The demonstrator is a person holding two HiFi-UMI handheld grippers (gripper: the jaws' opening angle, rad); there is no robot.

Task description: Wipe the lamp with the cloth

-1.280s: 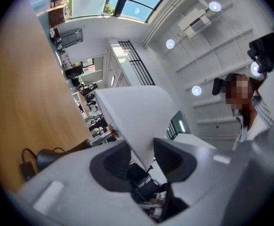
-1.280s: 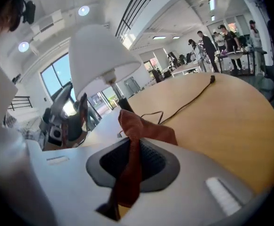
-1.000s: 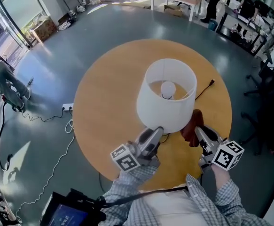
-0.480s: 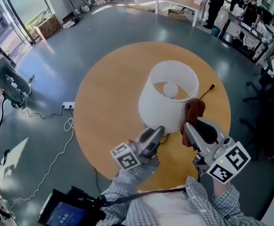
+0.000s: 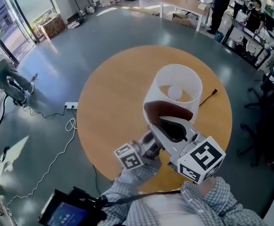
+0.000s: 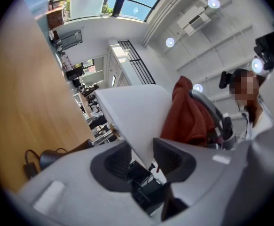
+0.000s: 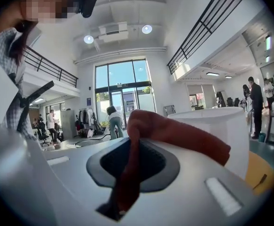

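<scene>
The lamp with its white shade (image 5: 174, 81) stands on the round wooden table (image 5: 104, 102), and its bulb (image 5: 175, 92) shows through the open top. My left gripper (image 5: 152, 136) grips the shade's lower rim from the near side. In the left gripper view the rim (image 6: 132, 112) sits wedged between the pads of that gripper (image 6: 144, 154). My right gripper (image 5: 164, 120) is shut on a red-brown cloth (image 5: 167, 109), which lies against the shade's near side. In the right gripper view the cloth (image 7: 174, 131) hangs from that gripper (image 7: 132, 159) beside the shade (image 7: 221, 126). The cloth (image 6: 188, 117) also shows in the left gripper view.
The lamp's black cord and plug (image 5: 211, 94) lie on the table to the right of the shade. A white power strip (image 5: 71, 106) and cables are on the floor at left. People and desks (image 5: 193, 4) stand far behind the table.
My right gripper rose and swung left with the cloth, from the shade's lower right side to its near face, rolling as it went. The left gripper stayed on the rim.
</scene>
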